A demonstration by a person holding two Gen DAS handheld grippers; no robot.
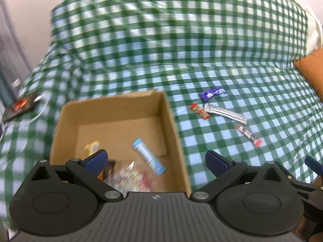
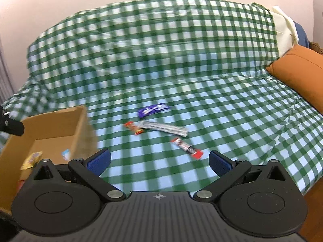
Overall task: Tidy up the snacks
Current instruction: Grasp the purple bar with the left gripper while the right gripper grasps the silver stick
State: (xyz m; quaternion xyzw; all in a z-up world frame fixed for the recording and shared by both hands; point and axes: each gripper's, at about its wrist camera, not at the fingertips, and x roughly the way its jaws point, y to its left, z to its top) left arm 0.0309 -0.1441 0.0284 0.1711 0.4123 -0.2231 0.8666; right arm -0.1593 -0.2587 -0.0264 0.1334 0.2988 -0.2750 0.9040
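An open cardboard box (image 1: pixel 171 121) (image 2: pixel 80 129) sits on a green-checked cloth. Inside lie a light blue packet (image 1: pixel 148 157), a yellow packet (image 1: pixel 92 147) (image 2: pixel 32 159) and a blurred clear wrapper (image 1: pixel 129 177). My left gripper (image 1: pixel 156 163) hangs open over the box's near right corner, empty. On the cloth right of the box lie a purple bar (image 1: pixel 214 93) (image 2: pixel 153 110), a silver bar (image 1: pixel 226 113) (image 2: pixel 165 129), a small red-ended snack (image 1: pixel 199 111) (image 2: pixel 134 129) and a red-and-black bar (image 1: pixel 249 135) (image 2: pixel 186 148). My right gripper (image 2: pixel 159 162) is open and empty, just short of the red-and-black bar.
The checked cloth (image 2: pixel 232 100) drapes over a sofa's seat and back. An orange cushion (image 2: pixel 298 70) (image 1: pixel 311 72) lies at the right. A dark packet (image 1: pixel 20 106) rests at the cloth's far left, beside a white cable. A pale wall rises behind.
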